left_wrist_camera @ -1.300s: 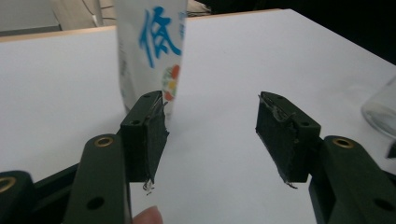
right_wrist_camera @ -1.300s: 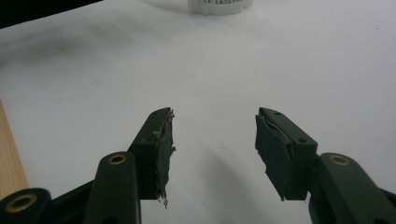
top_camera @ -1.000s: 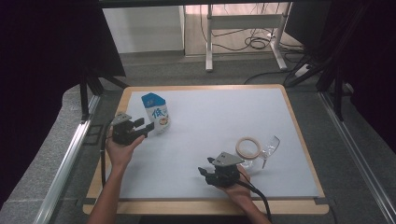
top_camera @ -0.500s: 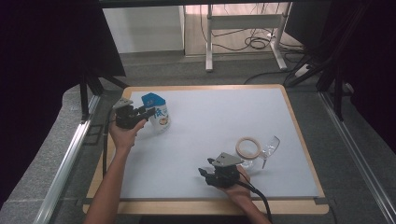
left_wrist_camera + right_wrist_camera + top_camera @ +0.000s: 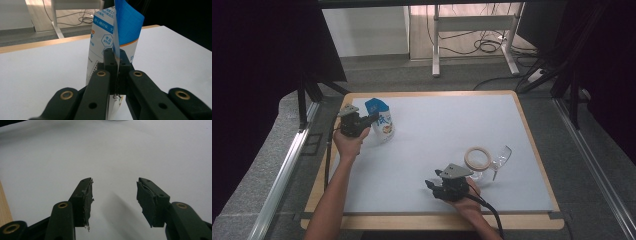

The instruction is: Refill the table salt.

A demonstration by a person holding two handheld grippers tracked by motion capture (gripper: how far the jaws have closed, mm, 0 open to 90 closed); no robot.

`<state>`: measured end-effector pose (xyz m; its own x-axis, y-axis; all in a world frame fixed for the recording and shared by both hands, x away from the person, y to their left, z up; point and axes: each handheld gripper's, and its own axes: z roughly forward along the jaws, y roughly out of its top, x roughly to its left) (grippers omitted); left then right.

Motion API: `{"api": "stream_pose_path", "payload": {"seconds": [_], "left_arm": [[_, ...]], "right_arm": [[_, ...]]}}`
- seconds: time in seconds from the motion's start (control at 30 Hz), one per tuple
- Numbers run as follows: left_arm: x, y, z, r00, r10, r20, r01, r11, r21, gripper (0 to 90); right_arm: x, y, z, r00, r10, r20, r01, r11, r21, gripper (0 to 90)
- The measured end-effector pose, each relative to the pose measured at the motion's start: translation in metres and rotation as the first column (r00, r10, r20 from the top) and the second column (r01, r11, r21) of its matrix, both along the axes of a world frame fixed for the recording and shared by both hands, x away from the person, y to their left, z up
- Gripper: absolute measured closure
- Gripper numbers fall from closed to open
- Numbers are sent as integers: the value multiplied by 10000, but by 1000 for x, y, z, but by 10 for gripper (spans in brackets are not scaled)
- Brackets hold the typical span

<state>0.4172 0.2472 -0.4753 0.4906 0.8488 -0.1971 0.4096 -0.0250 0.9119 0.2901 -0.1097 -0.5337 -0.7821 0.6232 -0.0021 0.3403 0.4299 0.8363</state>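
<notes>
The left forearm reaches up the table's left side toward eleven o'clock, its hand wrapped round the left gripper, which points toward three o'clock. Its jaws have just been closing and now pinch together on a thin edge. The right hand sits low at six o'clock, its right gripper aimed toward nine o'clock, jaws parted with nothing between them.

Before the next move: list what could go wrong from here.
The left gripper pinches just the thin side seam of the bag; lifted, it may slip or swing. The wine glass lies on its side by the tape roll, close to the open right gripper; a nudge might roll it.
</notes>
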Motion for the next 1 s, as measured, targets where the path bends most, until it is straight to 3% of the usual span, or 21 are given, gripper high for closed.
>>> {"api": "stream_pose_path", "payload": {"seconds": [0.37,0.5,0.63,1.0], "left_arm": [[-4,4,12,9994,-129,314,145,9984,-541,900],[-12,5,22,9982,-400,450,434,9961,-772,900],[-22,-1,27,9948,-876,512,906,9941,-600,900],[-45,-22,28,9781,-1983,625,2038,9741,-985,900]], "right_arm": [[0,-1,2,9999,-32,103,31,9999,100,468],[-1,1,1,9999,74,152,-75,9999,108,468],[-2,3,0,9996,205,180,-208,9997,131,463],[-3,4,1,9996,175,223,-178,9998,109,453]]}}
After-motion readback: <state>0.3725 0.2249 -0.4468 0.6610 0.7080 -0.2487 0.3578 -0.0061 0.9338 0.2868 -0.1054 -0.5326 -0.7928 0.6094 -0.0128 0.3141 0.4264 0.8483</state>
